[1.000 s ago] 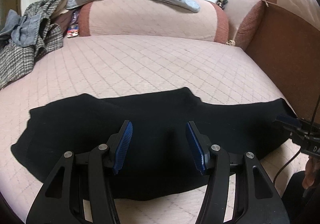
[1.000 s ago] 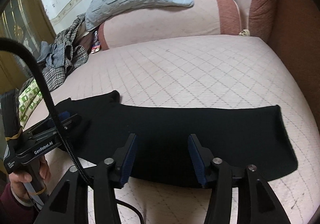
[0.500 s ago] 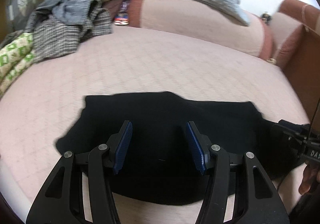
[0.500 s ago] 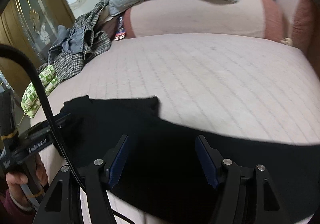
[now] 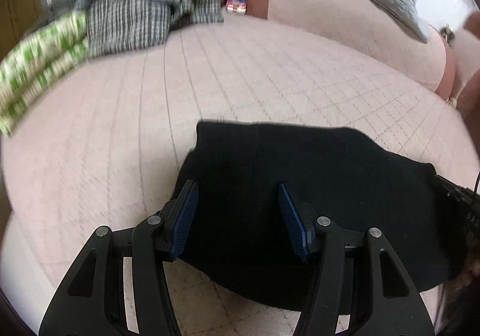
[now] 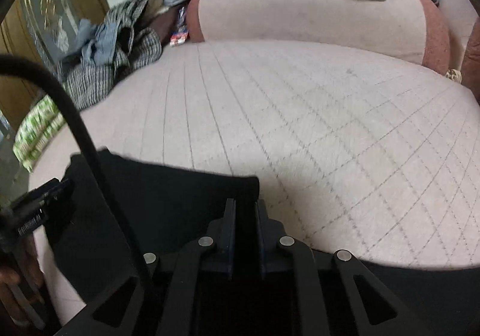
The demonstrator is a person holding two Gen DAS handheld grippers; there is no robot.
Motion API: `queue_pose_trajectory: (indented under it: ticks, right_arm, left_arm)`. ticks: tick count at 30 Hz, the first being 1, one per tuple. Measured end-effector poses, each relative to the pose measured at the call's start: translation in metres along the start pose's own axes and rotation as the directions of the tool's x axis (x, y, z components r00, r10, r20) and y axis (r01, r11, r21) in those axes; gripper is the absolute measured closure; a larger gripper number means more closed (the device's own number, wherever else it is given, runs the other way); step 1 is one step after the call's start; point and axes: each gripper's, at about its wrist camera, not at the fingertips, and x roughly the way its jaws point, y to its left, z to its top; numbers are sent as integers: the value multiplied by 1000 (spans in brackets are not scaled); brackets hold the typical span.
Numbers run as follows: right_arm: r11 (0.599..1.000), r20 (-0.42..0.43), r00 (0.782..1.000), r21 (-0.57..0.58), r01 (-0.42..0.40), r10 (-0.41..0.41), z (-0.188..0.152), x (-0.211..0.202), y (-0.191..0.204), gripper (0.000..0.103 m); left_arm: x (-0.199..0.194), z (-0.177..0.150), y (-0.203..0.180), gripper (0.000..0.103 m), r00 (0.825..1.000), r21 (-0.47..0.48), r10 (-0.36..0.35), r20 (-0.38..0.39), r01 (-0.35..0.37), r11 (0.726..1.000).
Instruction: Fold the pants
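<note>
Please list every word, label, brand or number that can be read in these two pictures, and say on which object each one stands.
White lettering on the body of the left gripper, seen at the left edge of the right wrist view: blurred, not readable with certainty.
Pale letters on the black body of the right gripper, at the right edge of the left wrist view: only fragments show, not readable.
Colourful packet beside the pile of clothes: print too blurred to read.
Black pants: no text visible.
</note>
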Motion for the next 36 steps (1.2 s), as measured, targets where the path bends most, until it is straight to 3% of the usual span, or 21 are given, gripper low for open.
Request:
queue_pose_trajectory:
  ticks: [4, 7, 11, 14, 20, 25, 27, 33, 36]
  right_arm:
    - [998, 34, 999, 69, -16, 14, 3, -23, -6, 91]
    - [996, 78, 994, 46, -77, 73, 2, -42, 6, 89]
    - [989, 40, 989, -54, -141, 143, -7, -44, 42, 69]
    - [980, 9, 986, -110, -166, 168, -18, -39, 66, 68]
    - [976, -50, 990, -169, -138, 131, -43, -15, 94, 66]
    - [973, -39, 984, -148, -178, 174, -48, -7, 95, 47]
    - [966, -43, 975, -138, -220, 216, -50, -8, 97, 28]
    - [961, -58, 983, -211, -180, 172, -52, -22, 113, 26]
    - [965, -9, 984, -196, -175, 176, -53, -48, 103, 26]
  left_arm:
    - [-7, -2, 8, 47, 1000, 6, 16, 16, -16, 1000]
    - [-12, -1, 20, 48, 1000, -47, -8, 17, 9, 999]
    - [-15, -2, 27, 47, 1000, -69, -2, 13, 2, 998]
    - [-16, -4, 24, 47, 1000, -45, 9, 20, -8, 999]
    - [-18, -5, 21, 48, 999, -29, 22, 28, -21, 999]
    - [-27, -4, 19, 48, 998, -22, 9, 63, -8, 1000]
    - [-34, -3, 16, 48, 996, -18, 3, 86, -2, 1000]
    - [-54, -1, 2, 48, 987, 25, -14, 159, 10, 1000]
    - [-61, -1, -6, 48, 983, 48, -37, 182, 28, 998]
